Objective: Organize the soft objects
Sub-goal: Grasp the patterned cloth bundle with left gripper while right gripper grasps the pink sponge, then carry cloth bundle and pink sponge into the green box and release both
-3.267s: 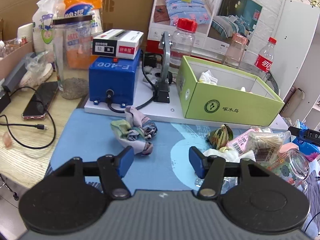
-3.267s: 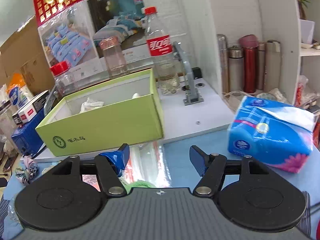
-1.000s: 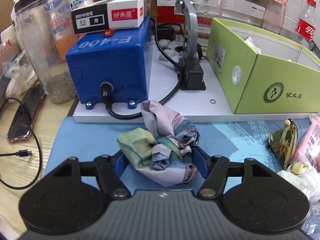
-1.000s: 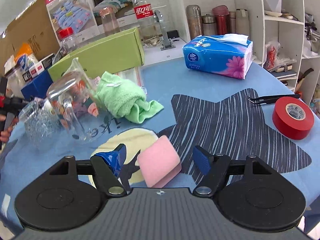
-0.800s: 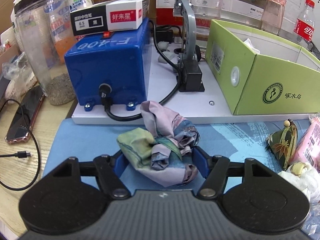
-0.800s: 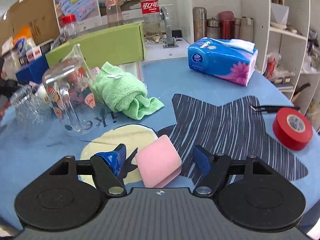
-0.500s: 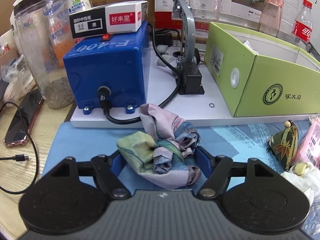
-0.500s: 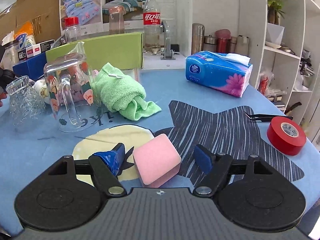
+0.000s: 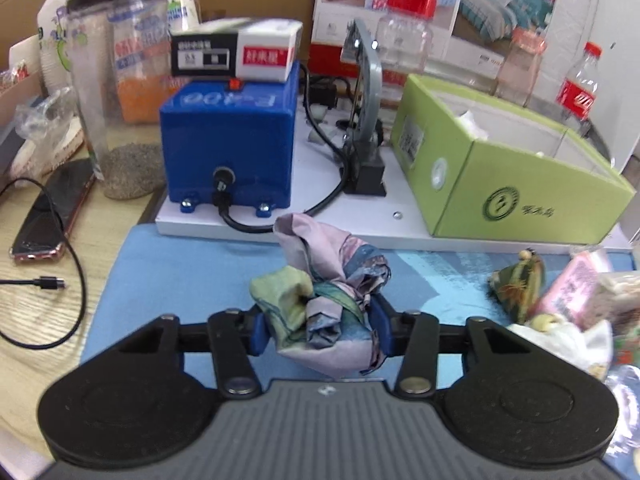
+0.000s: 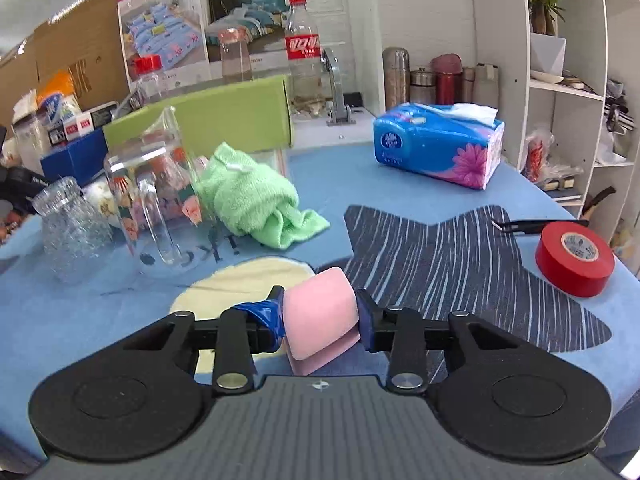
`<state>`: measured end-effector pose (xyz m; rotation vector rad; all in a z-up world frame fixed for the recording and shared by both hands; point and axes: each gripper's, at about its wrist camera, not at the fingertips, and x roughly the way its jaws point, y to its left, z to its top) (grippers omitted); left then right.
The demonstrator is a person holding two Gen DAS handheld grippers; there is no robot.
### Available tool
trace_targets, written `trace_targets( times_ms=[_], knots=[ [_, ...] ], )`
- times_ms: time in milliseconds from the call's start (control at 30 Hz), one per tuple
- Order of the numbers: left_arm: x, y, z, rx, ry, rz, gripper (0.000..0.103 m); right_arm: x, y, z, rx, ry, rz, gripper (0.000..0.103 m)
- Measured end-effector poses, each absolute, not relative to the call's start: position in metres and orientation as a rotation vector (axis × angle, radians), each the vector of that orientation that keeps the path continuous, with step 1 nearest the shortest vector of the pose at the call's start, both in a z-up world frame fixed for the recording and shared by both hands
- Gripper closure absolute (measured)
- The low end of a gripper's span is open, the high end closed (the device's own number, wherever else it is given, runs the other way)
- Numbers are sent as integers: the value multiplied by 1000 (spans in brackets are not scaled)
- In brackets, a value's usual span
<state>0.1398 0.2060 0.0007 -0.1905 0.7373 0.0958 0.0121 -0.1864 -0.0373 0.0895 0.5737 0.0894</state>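
My left gripper (image 9: 320, 330) is shut on a crumpled pastel cloth (image 9: 324, 300), which bulges up between the blue pads and looks lifted just off the blue mat (image 9: 180, 264). My right gripper (image 10: 320, 320) is shut on a pink sponge (image 10: 320, 318) low over the mat (image 10: 400, 184). A green open box (image 9: 508, 196) stands at the right on a white board; it also shows in the right wrist view (image 10: 224, 120). A green towel (image 10: 256, 200) lies on the mat beyond the sponge.
A blue machine (image 9: 230, 136) with a cable stands behind the cloth, with a tall jar (image 9: 120, 92) and a phone (image 9: 52, 216) to the left. A glass mug (image 10: 156, 196), textured glass (image 10: 72, 228), tissue pack (image 10: 440, 148) and red tape roll (image 10: 574, 260) sit on the mat.
Both grippers have closed: the left on the cloth, the right on the pink sponge. The cloth is squeezed narrower and both views have risen a little.
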Motion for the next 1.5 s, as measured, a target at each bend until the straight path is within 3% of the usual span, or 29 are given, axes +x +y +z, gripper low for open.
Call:
trace_targets(
  times_ms=[200, 500, 667, 733, 800, 933, 1200, 1500],
  knots=[
    [135, 195, 60, -210, 639, -23, 55, 40, -191, 17, 67, 437, 199, 82],
    [227, 141, 115, -141, 589, -125, 54, 206, -131, 104, -128, 317, 384, 81],
    [285, 115, 110, -116, 627, -161, 54, 286, -94, 102, -172, 380, 446, 79],
    [303, 107, 101, -110, 651, -175, 50, 308, -82, 92, -180, 398, 462, 76],
    [317, 98, 93, -88, 676, -167, 36, 327, -76, 81, -164, 421, 473, 74],
    [322, 95, 84, -81, 691, -157, 37, 363, -75, 65, -47, 596, 435, 72],
    [286, 107, 97, -82, 668, -143, 34, 337, -88, 78, -3, 528, 436, 59],
    [193, 119, 101, -58, 631, -119, 32, 245, -107, 81, -65, 528, 423, 55]
  ],
)
